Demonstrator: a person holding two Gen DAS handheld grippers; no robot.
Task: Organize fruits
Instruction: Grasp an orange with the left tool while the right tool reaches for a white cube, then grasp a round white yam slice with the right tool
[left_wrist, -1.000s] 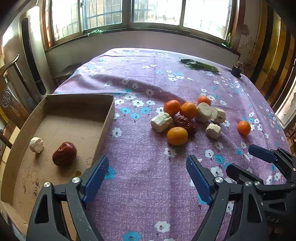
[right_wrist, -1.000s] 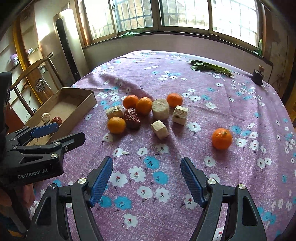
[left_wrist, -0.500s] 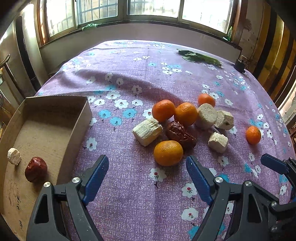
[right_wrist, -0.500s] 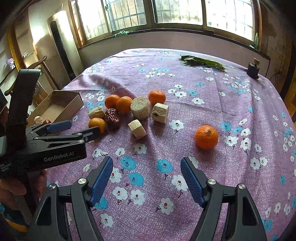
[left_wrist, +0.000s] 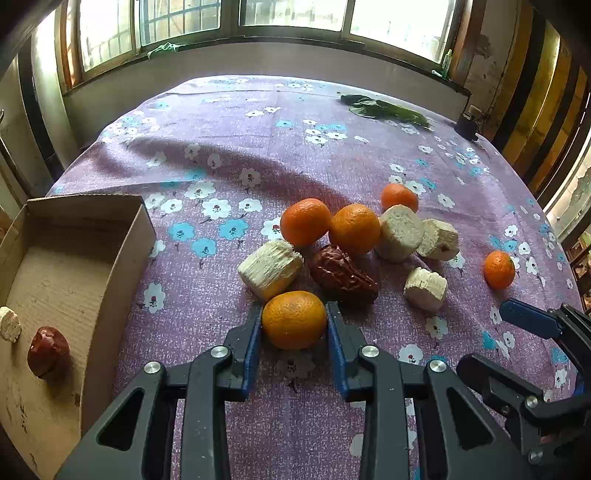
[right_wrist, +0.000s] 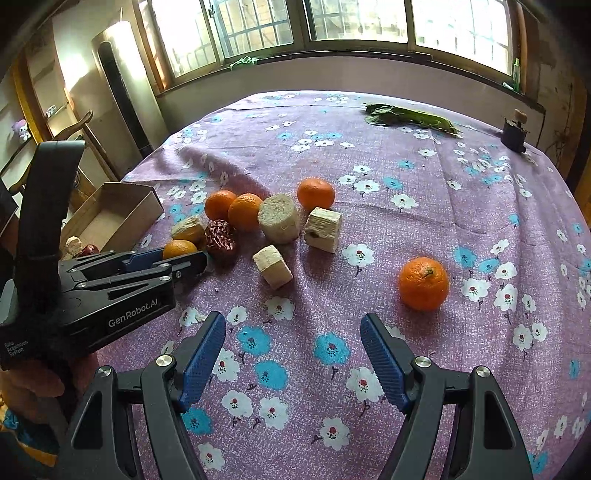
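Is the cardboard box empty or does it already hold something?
Not empty. The cardboard box holds a red date and a white chunk on its floor.

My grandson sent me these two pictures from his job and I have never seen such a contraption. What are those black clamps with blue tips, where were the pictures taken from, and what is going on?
No robot here: a person holds a hand-operated clamp in each hand, each carrying a wide-angle camera that looks along its two fingers. One picture comes from the left gripper, which has closed on a mandarin. The other comes from the right gripper, open and empty above the flowered tablecloth. That view also shows the left clamp from the side.

On the cloth lie more mandarins, pale cut chunks, a wrinkled red date and green leaves at the far edge. A cardboard box on the left already holds another date and a pale piece.
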